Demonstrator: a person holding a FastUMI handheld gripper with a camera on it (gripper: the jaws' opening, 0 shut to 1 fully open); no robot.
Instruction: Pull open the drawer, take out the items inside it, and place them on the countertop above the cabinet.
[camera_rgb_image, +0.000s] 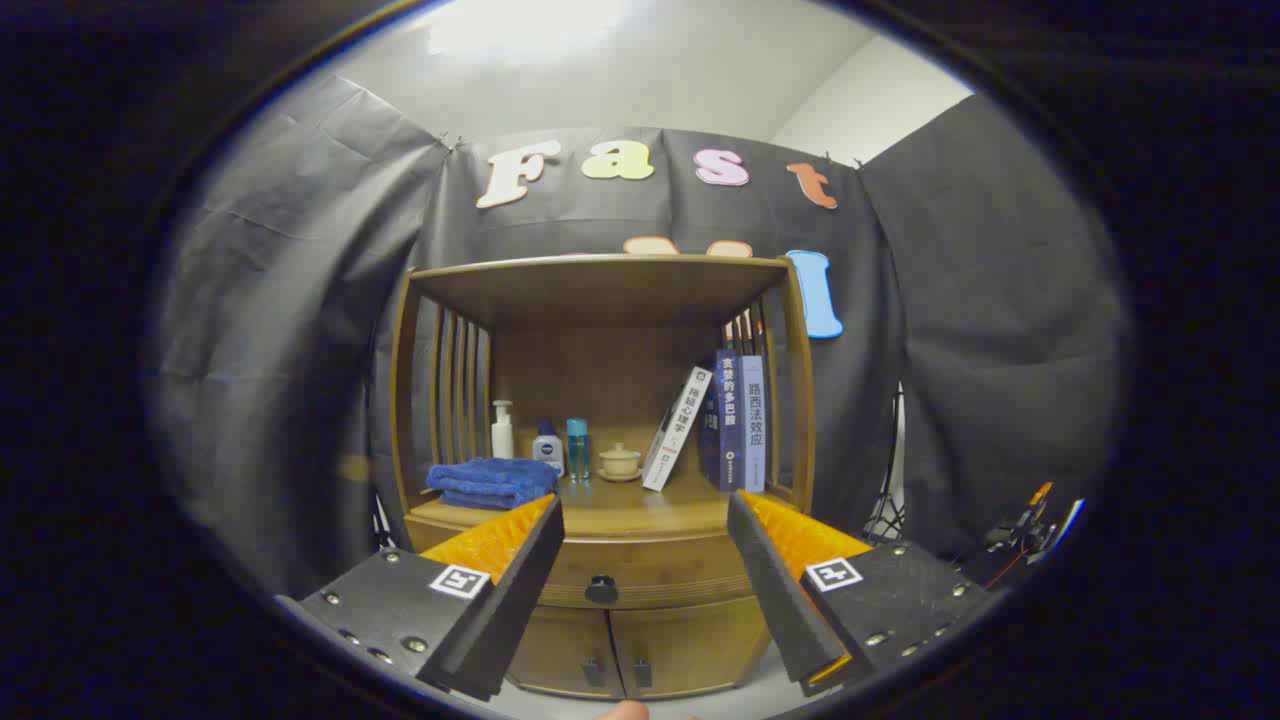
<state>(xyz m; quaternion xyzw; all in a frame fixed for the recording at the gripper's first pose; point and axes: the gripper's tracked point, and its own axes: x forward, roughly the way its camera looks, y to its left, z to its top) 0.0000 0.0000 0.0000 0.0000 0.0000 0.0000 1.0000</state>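
Presently the gripper (645, 560) stands with jaws wide apart, holding nothing. Between and beyond its fingers sits the small dark round knob (601, 589) of the closed wooden drawer (650, 572). Nothing removed yet; the wooden countertop (640, 510) above awaits items.

the drawer (650, 572) front is partly covered at both ends by the spread fingers of the hand-held gripper (645, 520). one corner of the folded blue towel (490, 482) is hidden behind a finger. the bottles (548, 446) are too small for their contents to be told.
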